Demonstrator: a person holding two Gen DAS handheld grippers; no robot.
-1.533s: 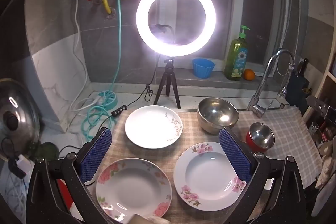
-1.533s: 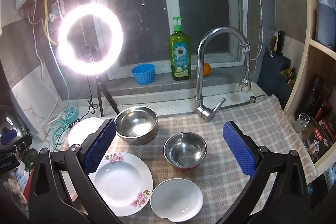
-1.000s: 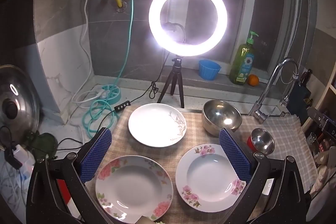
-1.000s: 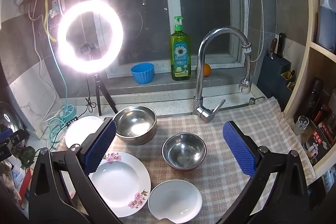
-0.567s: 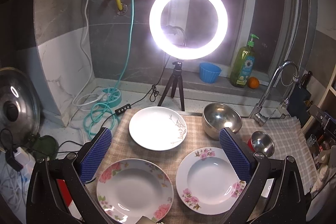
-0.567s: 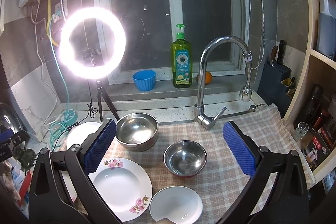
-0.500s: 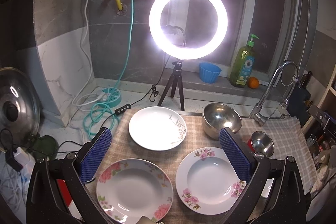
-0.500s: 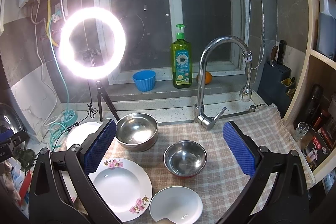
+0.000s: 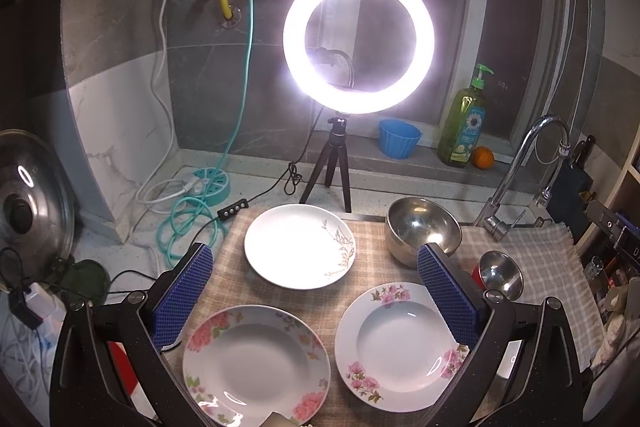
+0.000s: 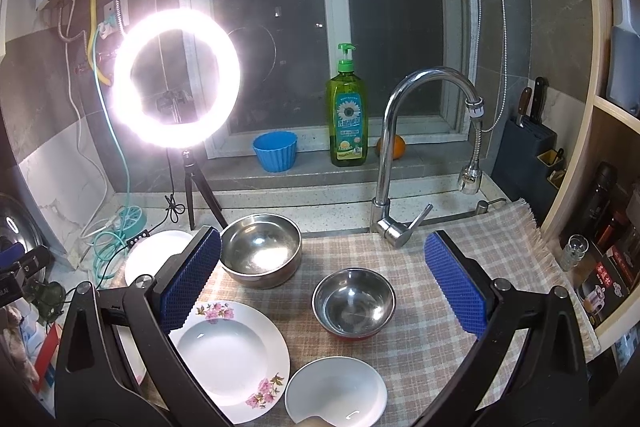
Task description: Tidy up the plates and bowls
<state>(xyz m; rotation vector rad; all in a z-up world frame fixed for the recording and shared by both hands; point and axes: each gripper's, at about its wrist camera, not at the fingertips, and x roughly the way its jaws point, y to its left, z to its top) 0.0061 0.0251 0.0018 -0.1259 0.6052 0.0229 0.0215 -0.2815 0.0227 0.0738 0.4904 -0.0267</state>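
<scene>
Checked beige cloth [image 9: 368, 267] covers the counter, w/ all the dishes on it. Left wrist view: left gripper [image 9: 316, 299] hovers above the cloth, blue pads spread wide, nothing between them. Centre of frame sits a white plate w/ gold leaf print [image 9: 300, 246]; lower centre a plate w/ big pink flowers [image 9: 256, 363]; lower right a deep plate w/ small pink blossoms [image 9: 396, 343], its right rim partly behind the right-hand pad. Large steel bowl [image 9: 422, 233] at centre right, just beside the gold-print plate; small steel bowl w/ red outside [image 9: 500, 273] further right, partly hidden by the finger. Right wrist view: right gripper [image 10: 322, 283] also held above the cloth w/ pads wide apart, empty. Small bowl lies between the pads in the lower centre, large bowl to its upper left, apart from it. Blossom plate sits lower left, and a plain white small plate [image 10: 336, 391] at bottom centre, just beside it. Lit ring light [image 10: 176, 79] on a tripod stands upper left; green soap bottle [image 10: 347, 115], blue cup [image 10: 275, 151] and an orange [image 10: 394, 147] on the sill; tap [image 10: 404, 155] centre right.
</scene>
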